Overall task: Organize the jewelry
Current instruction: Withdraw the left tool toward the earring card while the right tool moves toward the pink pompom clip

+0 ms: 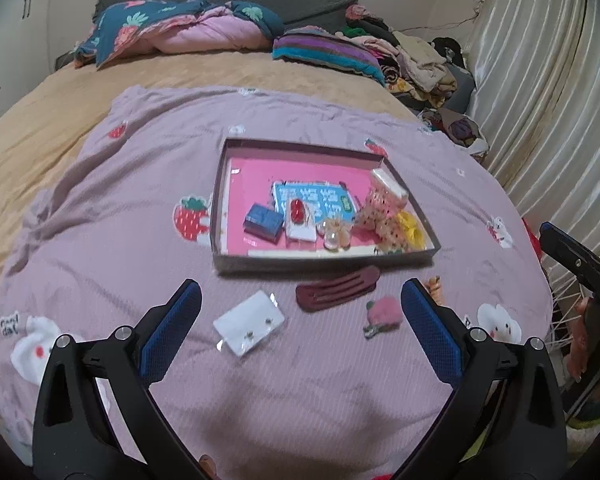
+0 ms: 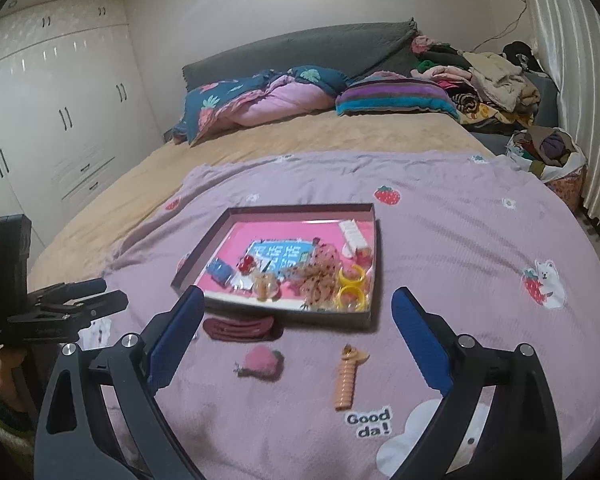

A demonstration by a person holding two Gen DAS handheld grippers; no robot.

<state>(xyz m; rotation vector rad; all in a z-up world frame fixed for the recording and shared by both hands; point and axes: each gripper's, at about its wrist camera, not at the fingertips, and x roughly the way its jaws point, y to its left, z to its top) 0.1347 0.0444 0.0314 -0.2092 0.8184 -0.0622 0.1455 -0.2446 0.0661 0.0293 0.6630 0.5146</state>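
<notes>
A shallow box with a pink floor lies on the lilac blanket and holds several small items; it also shows in the right wrist view. In front of it lie a white earring card, a maroon hair clip, a pink fuzzy clip and an orange claw clip. My left gripper is open and empty, hovering above the card and the clips. My right gripper is open and empty above the pink and orange clips.
The lilac blanket covers the near end of a bed with a tan sheet. Folded quilts and piled clothes lie at the headboard. White wardrobes stand left, a curtain right.
</notes>
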